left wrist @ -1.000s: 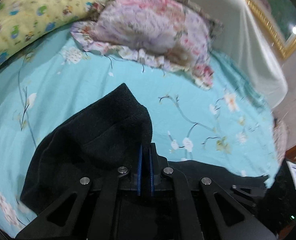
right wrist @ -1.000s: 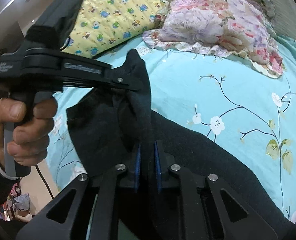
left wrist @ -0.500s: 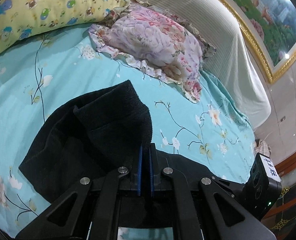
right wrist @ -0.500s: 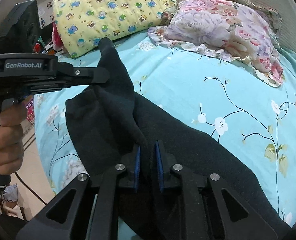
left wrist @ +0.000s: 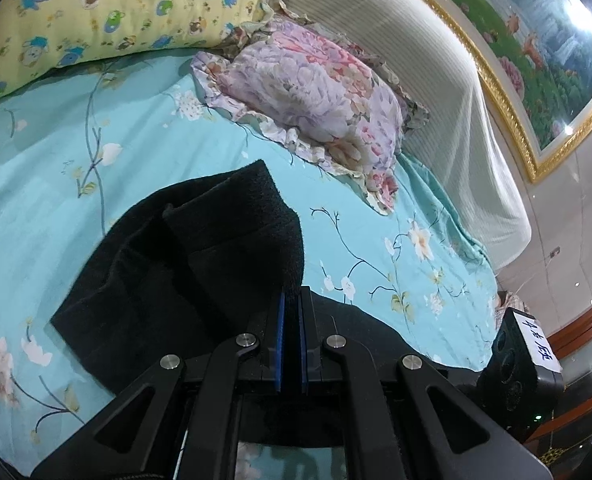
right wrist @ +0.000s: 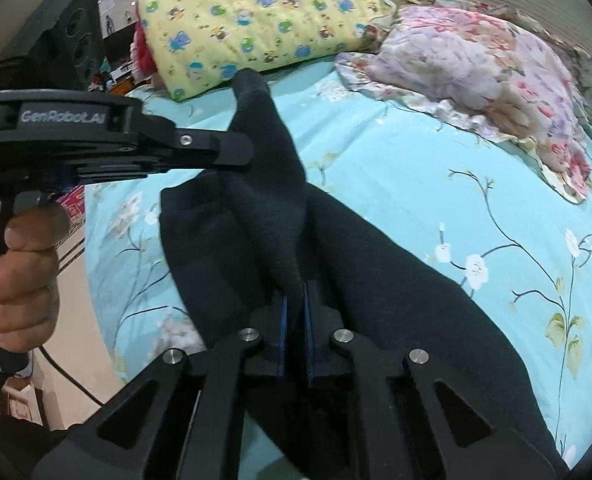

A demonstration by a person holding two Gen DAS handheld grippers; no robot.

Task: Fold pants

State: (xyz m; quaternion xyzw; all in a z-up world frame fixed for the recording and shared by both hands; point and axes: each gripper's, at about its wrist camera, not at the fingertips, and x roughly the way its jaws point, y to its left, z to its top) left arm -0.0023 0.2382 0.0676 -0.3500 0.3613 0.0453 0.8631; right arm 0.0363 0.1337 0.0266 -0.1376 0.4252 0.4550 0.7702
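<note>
Both claws have carried the pants' end farther over the bed since a second ago. Left claw [left wrist: 290, 336] and right claw [right wrist: 294, 336] each pinch black pants [right wrist: 395, 280] tight. One end hangs lifted; the rest lies on the blue bed [right wrist: 415, 168]. I think the fold is halfway: next, lay it down flat.

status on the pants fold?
Mid-fold. Done: black pants lie spread on the teal sheet. In hand: left tongs and right tongs each pinch a raised edge. Left: lay that lifted end down, then finish folding.
</note>
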